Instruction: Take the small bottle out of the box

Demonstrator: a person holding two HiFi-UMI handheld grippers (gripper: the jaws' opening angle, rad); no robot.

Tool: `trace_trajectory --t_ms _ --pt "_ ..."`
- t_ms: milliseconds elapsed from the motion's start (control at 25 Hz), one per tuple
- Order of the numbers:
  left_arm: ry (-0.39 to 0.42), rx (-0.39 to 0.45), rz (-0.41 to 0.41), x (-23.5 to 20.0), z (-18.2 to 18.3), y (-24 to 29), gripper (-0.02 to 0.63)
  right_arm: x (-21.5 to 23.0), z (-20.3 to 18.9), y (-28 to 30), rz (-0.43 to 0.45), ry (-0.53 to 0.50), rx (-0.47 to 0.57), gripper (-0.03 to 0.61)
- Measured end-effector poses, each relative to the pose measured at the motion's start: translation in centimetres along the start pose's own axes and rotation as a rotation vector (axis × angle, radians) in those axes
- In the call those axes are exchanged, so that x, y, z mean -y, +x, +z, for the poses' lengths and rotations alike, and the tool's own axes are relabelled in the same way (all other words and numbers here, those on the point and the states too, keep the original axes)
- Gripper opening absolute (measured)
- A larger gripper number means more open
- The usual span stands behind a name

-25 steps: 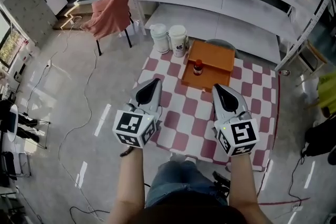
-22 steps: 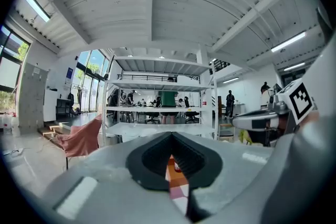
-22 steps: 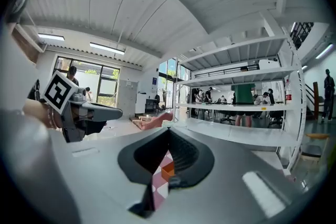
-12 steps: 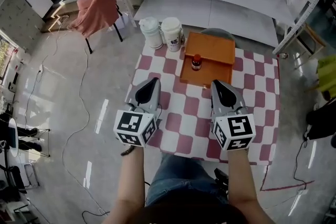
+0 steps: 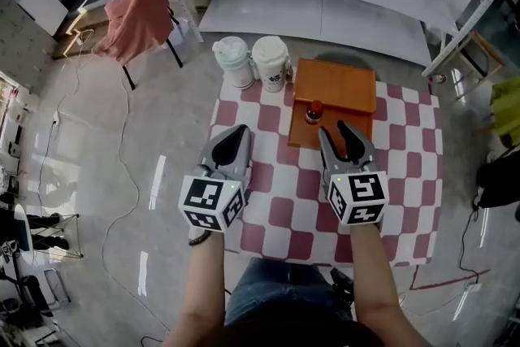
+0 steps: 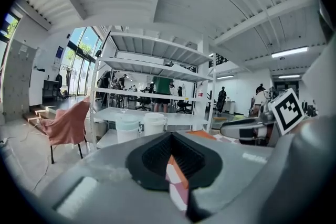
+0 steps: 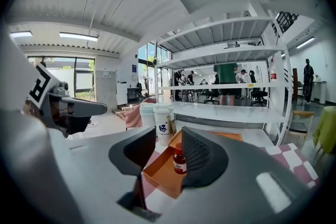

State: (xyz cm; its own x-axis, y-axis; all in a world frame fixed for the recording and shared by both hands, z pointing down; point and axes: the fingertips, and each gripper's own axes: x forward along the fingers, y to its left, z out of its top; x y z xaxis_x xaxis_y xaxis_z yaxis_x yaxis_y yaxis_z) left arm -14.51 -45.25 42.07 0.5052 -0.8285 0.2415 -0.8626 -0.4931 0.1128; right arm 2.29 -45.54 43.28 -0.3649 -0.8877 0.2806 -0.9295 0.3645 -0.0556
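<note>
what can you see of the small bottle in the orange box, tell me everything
The small bottle stands upright on the floor of the open orange box. It has a red cap, a glossy dark reddish-brown body and a pale label band. Only the box touches it. The right gripper, its jaws opening, is short of the bottle and has nothing between them. In the right gripper view the bottle shows ahead, in line with the gap.

Matt orange box (image 5: 340,85), glossy grey floor (image 5: 114,175)
</note>
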Motion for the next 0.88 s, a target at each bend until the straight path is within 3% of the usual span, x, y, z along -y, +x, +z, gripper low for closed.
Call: trace_trajectory --t_ms 520,880 --pt "-0.041 -0.094 -0.107 -3.1 -3.6 6.6 -0.014 2.4 -5.7 8.0 -0.084 0.024 -0.155 0.156" --pt "-0.081 -0.121 -0.139 -4.9 -4.6 9.0 -0.014 3.6 -7.8 11.0 -0.125 0.038 -0.225 0.156"
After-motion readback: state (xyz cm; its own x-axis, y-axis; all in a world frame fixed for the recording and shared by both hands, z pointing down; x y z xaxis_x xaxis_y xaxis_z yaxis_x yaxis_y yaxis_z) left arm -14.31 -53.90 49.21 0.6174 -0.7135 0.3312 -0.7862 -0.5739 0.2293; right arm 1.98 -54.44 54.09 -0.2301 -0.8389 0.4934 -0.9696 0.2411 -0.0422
